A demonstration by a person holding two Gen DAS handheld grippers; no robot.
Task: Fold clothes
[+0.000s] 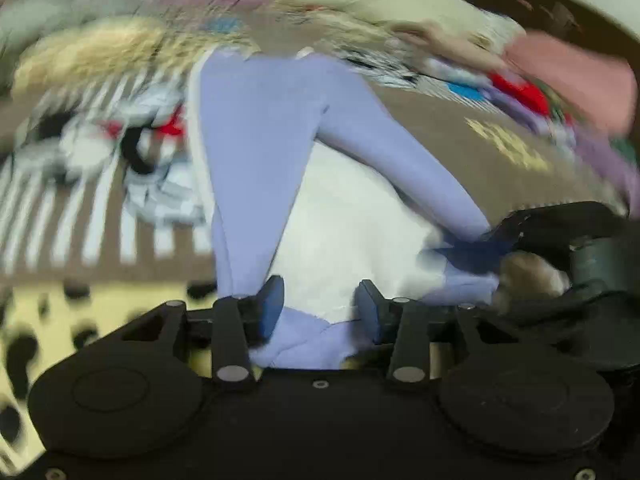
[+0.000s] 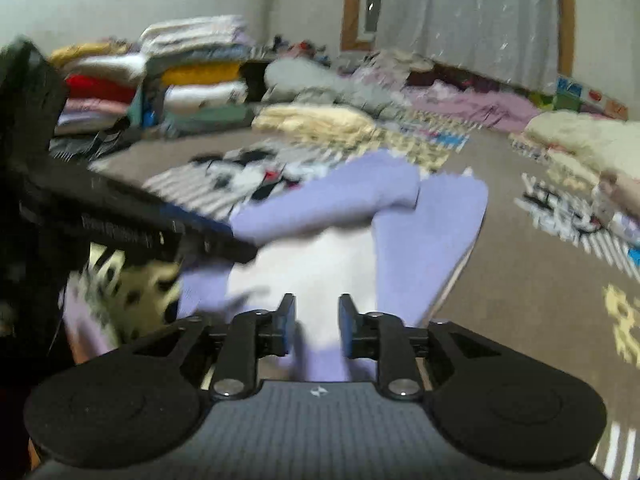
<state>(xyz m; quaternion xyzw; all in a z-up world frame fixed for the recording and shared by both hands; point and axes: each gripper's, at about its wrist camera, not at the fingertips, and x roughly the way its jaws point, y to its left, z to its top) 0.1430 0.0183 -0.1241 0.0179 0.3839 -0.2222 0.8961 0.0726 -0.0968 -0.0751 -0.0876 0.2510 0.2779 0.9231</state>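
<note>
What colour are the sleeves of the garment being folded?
Lavender sleeves on a white body, clearest in the right wrist view.

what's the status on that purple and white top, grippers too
Left gripper open, right gripper open. Purple and white top flat, sleeves folded in. Nothing blocking.

Upper half of left wrist view was motion-smeared; clothes pile (image 1: 380, 4) unreadable. Garment hem (image 2: 320, 364) hid behind right gripper body, bottom centre.
</note>
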